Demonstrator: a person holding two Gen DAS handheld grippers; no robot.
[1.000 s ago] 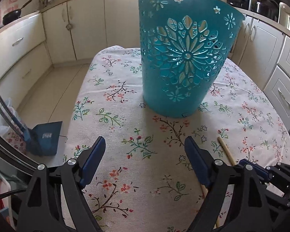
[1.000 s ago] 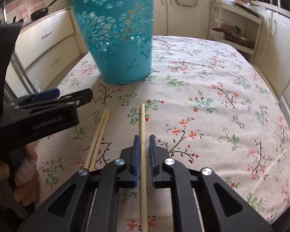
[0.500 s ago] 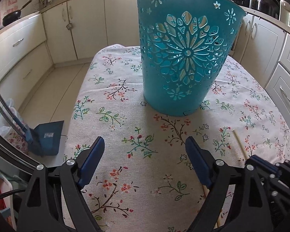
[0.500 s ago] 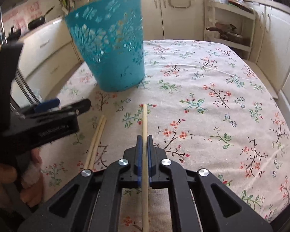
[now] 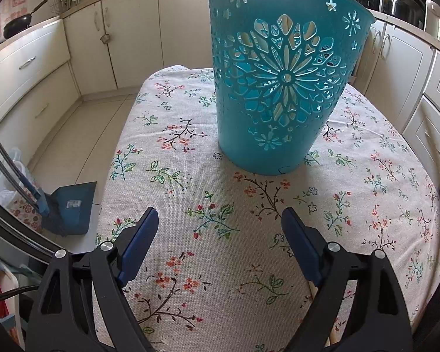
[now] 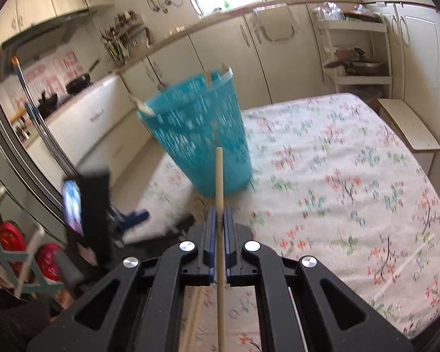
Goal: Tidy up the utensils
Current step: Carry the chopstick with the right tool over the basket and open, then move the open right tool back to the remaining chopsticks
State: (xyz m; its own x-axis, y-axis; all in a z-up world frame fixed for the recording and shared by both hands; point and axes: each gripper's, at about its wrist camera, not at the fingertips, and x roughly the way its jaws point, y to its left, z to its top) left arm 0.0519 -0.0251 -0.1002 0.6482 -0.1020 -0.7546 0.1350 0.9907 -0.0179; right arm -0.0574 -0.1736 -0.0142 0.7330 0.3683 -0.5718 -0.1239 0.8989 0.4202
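Observation:
A teal cut-out plastic basket (image 5: 278,88) stands on the floral tablecloth (image 5: 208,193); it also shows in the right wrist view (image 6: 199,138), with utensil ends sticking out above its rim. My right gripper (image 6: 219,217) is shut on a wooden chopstick (image 6: 219,176) and holds it lifted above the table, pointing toward the basket. My left gripper (image 5: 220,220) is open and empty, low over the cloth in front of the basket. A bit of another wooden stick (image 5: 314,290) shows beside its right finger.
Cream kitchen cabinets (image 5: 126,38) surround the table. A blue dustpan (image 5: 70,208) stands on the floor at the left. A white shelf rack (image 6: 358,47) with pots stands at the back right. The left gripper's body (image 6: 88,214) appears blurred at the left.
My right gripper has closed on the chopstick and lifted it off the cloth, tilting upward. The left gripper stayed open and nearly still in front of the basket.

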